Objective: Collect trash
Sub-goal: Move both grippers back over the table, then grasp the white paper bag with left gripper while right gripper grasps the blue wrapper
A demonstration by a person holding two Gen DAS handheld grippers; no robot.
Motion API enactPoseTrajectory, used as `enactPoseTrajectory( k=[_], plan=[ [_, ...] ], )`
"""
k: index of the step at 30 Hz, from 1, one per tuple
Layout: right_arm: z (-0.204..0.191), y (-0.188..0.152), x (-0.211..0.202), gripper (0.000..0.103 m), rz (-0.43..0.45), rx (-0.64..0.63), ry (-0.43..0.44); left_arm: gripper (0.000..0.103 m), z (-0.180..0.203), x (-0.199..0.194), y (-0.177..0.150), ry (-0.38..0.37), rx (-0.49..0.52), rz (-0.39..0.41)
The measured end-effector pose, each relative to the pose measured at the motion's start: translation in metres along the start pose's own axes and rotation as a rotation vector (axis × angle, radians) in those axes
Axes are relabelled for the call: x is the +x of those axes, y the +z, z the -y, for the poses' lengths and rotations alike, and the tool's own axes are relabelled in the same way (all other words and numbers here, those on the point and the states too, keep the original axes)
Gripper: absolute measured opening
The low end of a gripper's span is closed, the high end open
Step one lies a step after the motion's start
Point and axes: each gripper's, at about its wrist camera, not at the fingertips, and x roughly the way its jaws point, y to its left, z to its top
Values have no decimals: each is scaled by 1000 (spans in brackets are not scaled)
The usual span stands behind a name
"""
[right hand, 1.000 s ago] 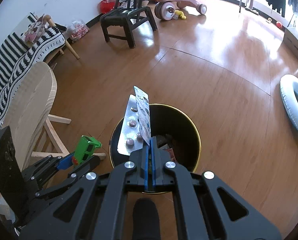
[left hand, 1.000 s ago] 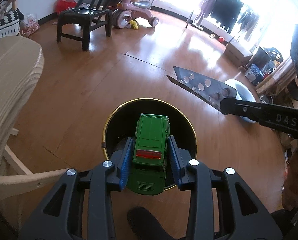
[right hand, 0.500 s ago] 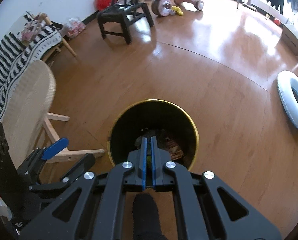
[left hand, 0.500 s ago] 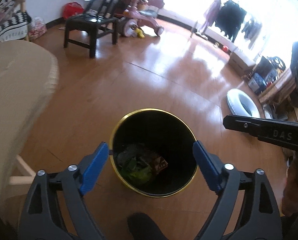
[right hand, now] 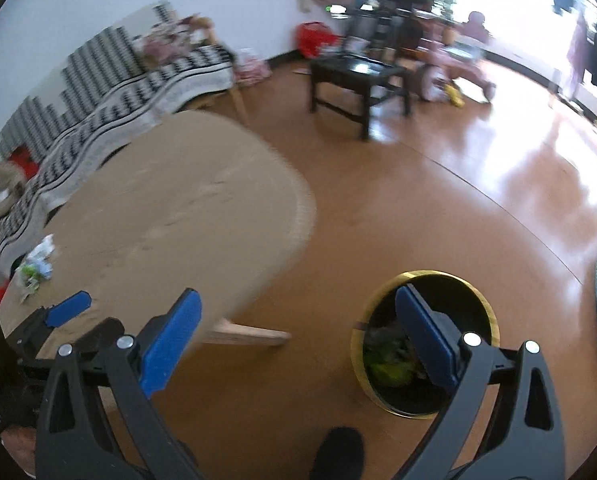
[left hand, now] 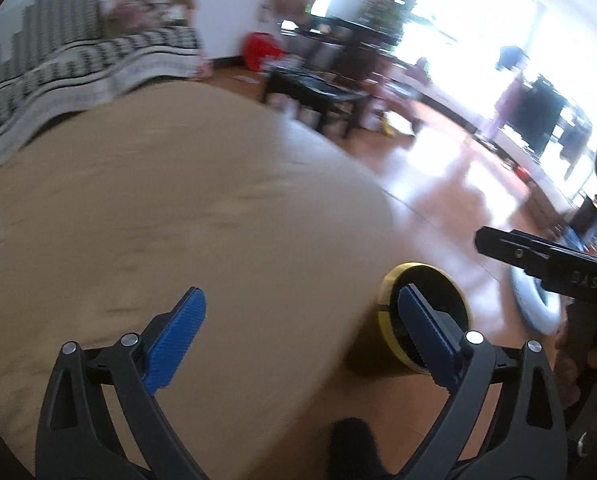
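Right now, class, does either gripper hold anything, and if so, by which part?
Nothing is held. The left gripper and the right gripper both have their jaws spread wide with nothing between them.

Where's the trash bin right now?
On the floor beside the round table: the bin sits lower right in both wrist views, behind each open gripper's right finger.

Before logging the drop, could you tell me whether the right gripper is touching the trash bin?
Apart: the right wrist view shows the open right gripper held above the trash bin.

Glossy wooden floor (right hand: pixel 438 200), matt wooden table (right hand: pixel 178 208).
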Motion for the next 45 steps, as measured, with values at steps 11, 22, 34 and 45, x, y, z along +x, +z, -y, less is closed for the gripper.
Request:
enactPoseTrajectory(
  k=[11, 22, 34, 45],
  plan=[
    [-217, 17, 46, 94, -8, -283, 225, 94, -195, -84, -18, 348, -239, 89],
    [-327, -4, 107, 94, -91, -454, 273, 94, -339, -87, -24, 535, -509, 89],
    [-397, -14, 141, 94, -114, -571, 362, 94, -394, -126, -62, 636, -499, 42],
    [-471, -33, 166, 93, -101, -767, 425, 94, -375, -104, -33, 423, -457, 87]
  ],
)
